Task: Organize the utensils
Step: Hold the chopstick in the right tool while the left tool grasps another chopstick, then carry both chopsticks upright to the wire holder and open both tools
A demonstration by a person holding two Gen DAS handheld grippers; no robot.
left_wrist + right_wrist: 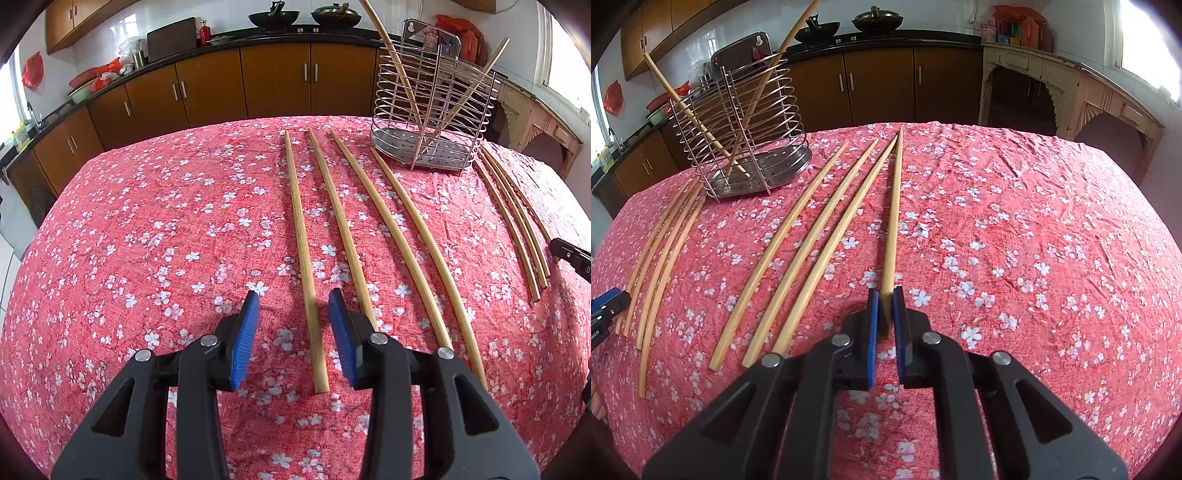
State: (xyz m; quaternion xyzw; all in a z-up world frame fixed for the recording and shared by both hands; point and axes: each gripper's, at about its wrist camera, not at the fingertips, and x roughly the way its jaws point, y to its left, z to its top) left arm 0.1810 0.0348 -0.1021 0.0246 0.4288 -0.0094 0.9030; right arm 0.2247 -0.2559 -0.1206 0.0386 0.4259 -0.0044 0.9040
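Several long, pale wooden chopsticks (pixel 340 229) lie on the red floral table (pixel 147 240) near the wire holder (pixel 432 110). Right tongs (pixel 885 306) pinch one chopstick's (pixel 894 221) near end; left tongs (pixel 293 306) are spread. Likely light, stiff, smooth: grip firmly.

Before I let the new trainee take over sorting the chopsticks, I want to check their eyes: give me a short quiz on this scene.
1. True or false: the right gripper is shut on the rightmost chopstick.
2. How many chopsticks stand in the wire rack?
3. The left gripper is: A) open, lined up with a loose chopstick; B) shut on a spoon; C) inside the rack.
Key: 1 true; 2 two; 3 A.
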